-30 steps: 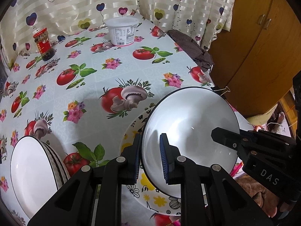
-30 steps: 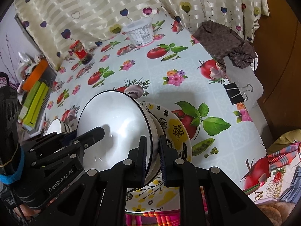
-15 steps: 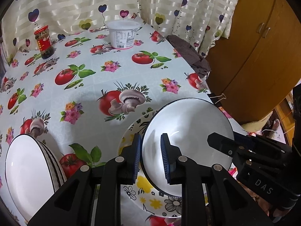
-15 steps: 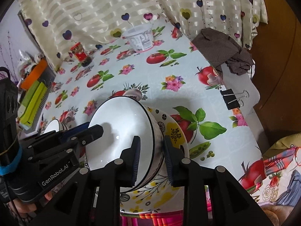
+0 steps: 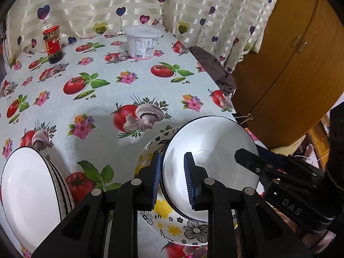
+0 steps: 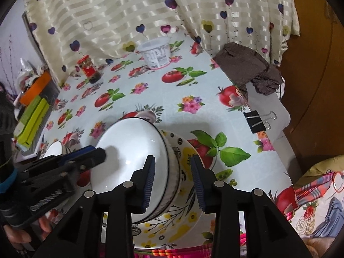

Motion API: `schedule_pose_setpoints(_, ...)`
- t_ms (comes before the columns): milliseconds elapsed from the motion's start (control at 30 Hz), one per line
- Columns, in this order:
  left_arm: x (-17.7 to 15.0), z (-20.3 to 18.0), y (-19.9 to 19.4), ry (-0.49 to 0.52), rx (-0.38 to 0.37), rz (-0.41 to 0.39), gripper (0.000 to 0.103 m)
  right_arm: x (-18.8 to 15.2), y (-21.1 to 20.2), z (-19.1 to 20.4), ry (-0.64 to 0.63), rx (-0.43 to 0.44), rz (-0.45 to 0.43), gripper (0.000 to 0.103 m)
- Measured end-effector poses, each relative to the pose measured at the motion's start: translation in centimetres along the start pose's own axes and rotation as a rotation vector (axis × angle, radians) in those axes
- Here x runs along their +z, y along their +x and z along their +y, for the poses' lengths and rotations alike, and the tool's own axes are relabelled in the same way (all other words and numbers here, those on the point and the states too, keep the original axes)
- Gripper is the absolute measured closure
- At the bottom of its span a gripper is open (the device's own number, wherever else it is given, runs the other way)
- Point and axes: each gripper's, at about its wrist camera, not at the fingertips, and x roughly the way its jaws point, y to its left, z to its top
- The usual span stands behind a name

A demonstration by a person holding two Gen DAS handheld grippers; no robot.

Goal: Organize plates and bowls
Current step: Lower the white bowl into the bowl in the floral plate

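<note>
- Your table [image 5: 133,90], under a vegetable-print cloth, stands before a heart-patterned curtain [image 5: 150,2].
- White bowl [image 6: 131,161] sits on the flowered plate [image 6: 189,221], at the near edge.
- Left claw [image 5: 172,179] straddles the bowl's left rim; grip state cannot be determined.
- Right claw [image 6: 173,179], jaws just opening, stands released astride the right rim.
</note>
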Motion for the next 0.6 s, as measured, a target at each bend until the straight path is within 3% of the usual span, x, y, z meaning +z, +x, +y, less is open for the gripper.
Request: schedule_pose_setpoints(600,-1.5,2.1,-1.8,-0.076,-0.02,-0.052,0.08,-1.2,0.6,-2.7,0.096,0.138,-0.038,0.059)
